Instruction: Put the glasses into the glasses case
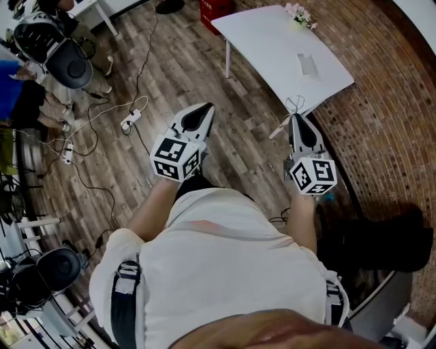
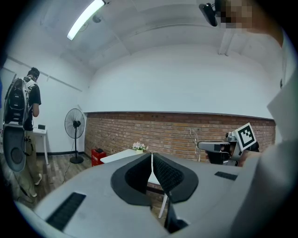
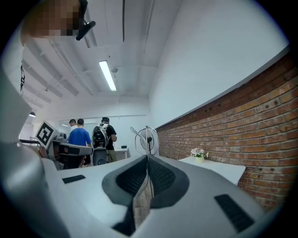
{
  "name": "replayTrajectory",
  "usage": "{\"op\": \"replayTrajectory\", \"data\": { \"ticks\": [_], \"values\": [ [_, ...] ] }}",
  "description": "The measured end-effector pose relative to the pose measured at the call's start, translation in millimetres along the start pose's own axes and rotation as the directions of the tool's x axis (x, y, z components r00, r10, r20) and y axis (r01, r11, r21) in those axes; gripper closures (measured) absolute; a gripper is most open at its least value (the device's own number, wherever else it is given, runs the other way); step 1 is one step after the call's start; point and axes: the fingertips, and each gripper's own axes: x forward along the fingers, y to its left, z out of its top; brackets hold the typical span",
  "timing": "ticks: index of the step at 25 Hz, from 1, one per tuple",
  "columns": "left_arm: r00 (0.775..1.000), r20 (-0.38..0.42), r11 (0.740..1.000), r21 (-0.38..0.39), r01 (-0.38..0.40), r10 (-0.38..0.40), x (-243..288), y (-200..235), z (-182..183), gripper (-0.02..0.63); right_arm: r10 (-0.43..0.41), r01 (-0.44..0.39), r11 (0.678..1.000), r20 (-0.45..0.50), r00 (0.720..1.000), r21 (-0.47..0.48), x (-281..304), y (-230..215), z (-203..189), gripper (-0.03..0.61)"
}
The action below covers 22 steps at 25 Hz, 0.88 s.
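Thin wire-framed glasses (image 1: 294, 104) stick out of the tips of my right gripper (image 1: 298, 117), which is shut on them, held in the air just short of the white table (image 1: 272, 41). The right gripper view shows the wire frame (image 3: 135, 132) rising from the closed jaws of that gripper (image 3: 147, 158). A small grey item that looks like the glasses case (image 1: 308, 65) lies on the table. My left gripper (image 1: 203, 109) hangs over the wooden floor, shut with nothing in it (image 2: 152, 155). From the left gripper view, the right gripper (image 2: 201, 145) carries the glasses (image 2: 192, 137).
A pot of flowers (image 1: 300, 15) stands at the table's far end by the brick wall (image 1: 381, 123). Cables and a power strip (image 1: 131, 120) lie on the floor at left. People (image 3: 80, 137) stand by desks. A standing fan (image 2: 74, 125) and a red crate (image 2: 98, 155) sit beyond.
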Motion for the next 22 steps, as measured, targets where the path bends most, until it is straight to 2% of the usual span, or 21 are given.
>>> {"op": "replayTrajectory", "data": {
  "ticks": [14, 22],
  "values": [
    [0.999, -0.039, 1.0, -0.009, 0.004, -0.004, 20, -7, -9, 0.591, -0.015, 0.015, 0.999, 0.001, 1.0, 0.042, 0, -26, -9, 0.515],
    [0.997, -0.078, 1.0, -0.029, 0.003, -0.006, 40, 24, -17, 0.591, -0.023, 0.024, 0.997, -0.023, 0.999, 0.069, 35, -31, -19, 0.515]
  ]
}}
